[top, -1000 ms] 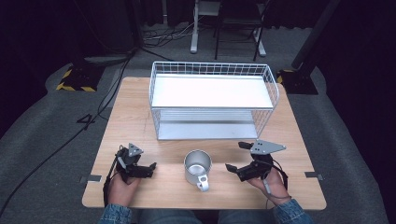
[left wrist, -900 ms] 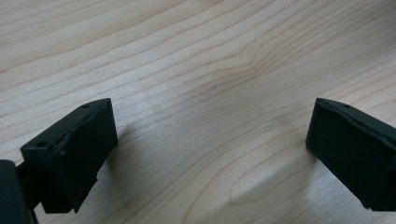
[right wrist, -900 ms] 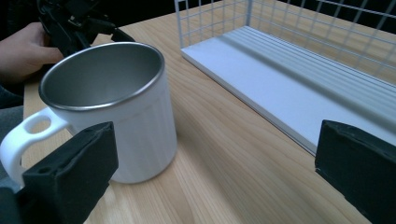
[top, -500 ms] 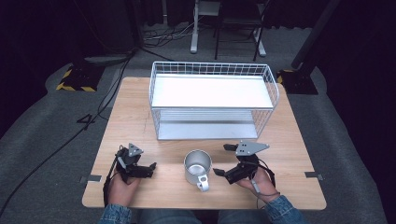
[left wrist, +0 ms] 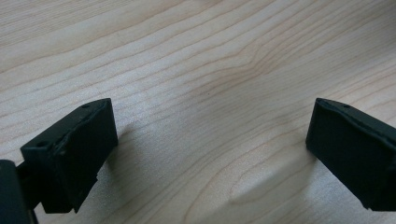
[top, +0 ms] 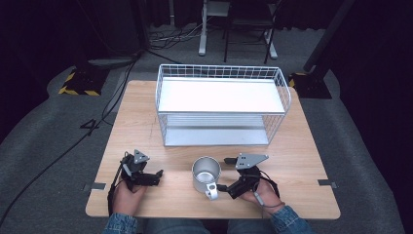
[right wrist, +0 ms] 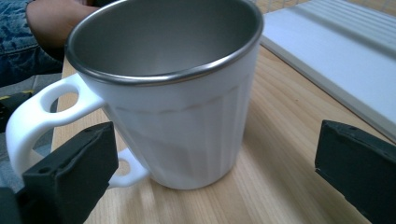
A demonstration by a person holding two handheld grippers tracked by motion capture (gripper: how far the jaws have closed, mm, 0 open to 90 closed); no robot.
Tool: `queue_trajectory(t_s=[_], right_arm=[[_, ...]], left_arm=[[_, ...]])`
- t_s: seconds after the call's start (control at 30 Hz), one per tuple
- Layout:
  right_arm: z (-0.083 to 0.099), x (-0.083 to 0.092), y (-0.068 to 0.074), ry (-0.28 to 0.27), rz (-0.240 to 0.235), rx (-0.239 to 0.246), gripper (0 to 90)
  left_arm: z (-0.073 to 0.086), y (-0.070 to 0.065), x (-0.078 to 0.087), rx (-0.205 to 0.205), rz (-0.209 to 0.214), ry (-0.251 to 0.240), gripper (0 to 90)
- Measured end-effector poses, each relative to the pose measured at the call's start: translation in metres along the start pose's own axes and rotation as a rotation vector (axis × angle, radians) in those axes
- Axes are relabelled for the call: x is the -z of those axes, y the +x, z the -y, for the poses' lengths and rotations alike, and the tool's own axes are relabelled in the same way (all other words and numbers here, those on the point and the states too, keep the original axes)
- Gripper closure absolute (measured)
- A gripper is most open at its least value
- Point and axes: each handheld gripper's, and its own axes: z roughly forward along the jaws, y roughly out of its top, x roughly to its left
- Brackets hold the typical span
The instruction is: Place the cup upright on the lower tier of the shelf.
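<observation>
A white mug (top: 206,174) with a steel inside stands upright on the wooden table (top: 141,126), near its front edge, its handle toward the person. My right gripper (top: 225,174) is open just to the mug's right, jaws pointing at it. In the right gripper view the mug (right wrist: 187,121) looms close ahead of the right gripper (right wrist: 210,175), its handle by the left jaw and its body in front of the gap. My left gripper (top: 157,176) rests open at the front left, apart from the mug. The left gripper (left wrist: 210,149) has bare wood between its jaws.
A white two-tier wire rack (top: 221,105) stands at the back middle of the table, its shelves bare. The rack's lower shelf (right wrist: 345,56) runs along the right in the right gripper view. Cables (top: 73,141) and a yellow-black striped block (top: 78,83) lie on the floor to the left.
My right gripper has slid left across the table and now sits right beside the mug. The left gripper and the mug have stayed put.
</observation>
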Motion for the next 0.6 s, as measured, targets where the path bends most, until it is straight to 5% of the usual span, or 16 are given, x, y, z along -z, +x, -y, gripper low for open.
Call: queue_trajectory(t_s=[0.6], right_arm=[[0.003, -0.031, 0.001, -0.023, -0.105, 0.013, 0.0]], left_arm=[[0.000, 0.000, 0.000, 0.000, 0.000, 0.000, 2.4]])
